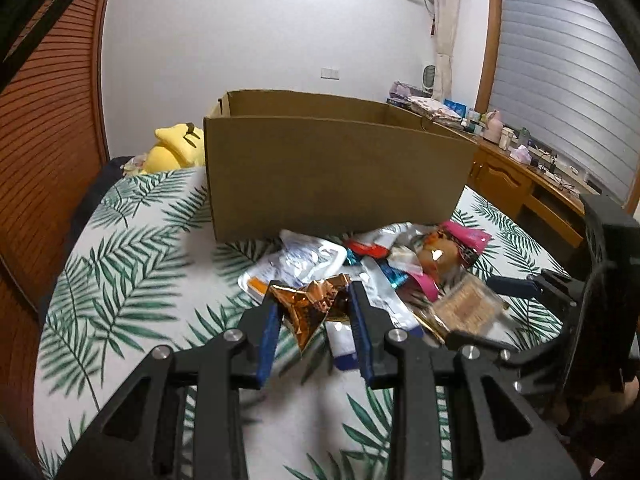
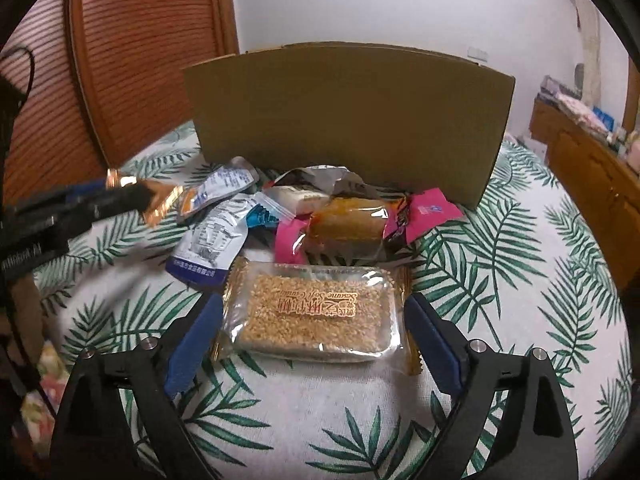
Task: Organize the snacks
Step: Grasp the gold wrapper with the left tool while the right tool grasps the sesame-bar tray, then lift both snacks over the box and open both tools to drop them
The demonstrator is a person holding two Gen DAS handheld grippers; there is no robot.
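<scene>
With my left gripper [image 1: 314,312] pinching the foil wrapper [image 1: 312,304], I centre the wide-open right gripper [image 2: 314,340] squarely around the sesame bar [image 2: 316,314] before closing, then aim for the far box [image 2: 344,120].

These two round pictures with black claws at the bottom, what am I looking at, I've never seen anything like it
There is no robot. A person holds a hand tool with a two-finger claw in each hand, and a wide-angle camera on each tool looks forward along its fingers. One picture comes from the left tool, the other from the right.

Both face a bed with a palm-leaf sheet, a cardboard box and a heap of wrapped snacks in front of it.

The left claw is shut on a crinkly copper foil wrapper, lifted clear of the heap. The right claw is open, one finger on either side of a clear-wrapped sesame bar still lying on the sheet; its blue pads do not press it.
</scene>
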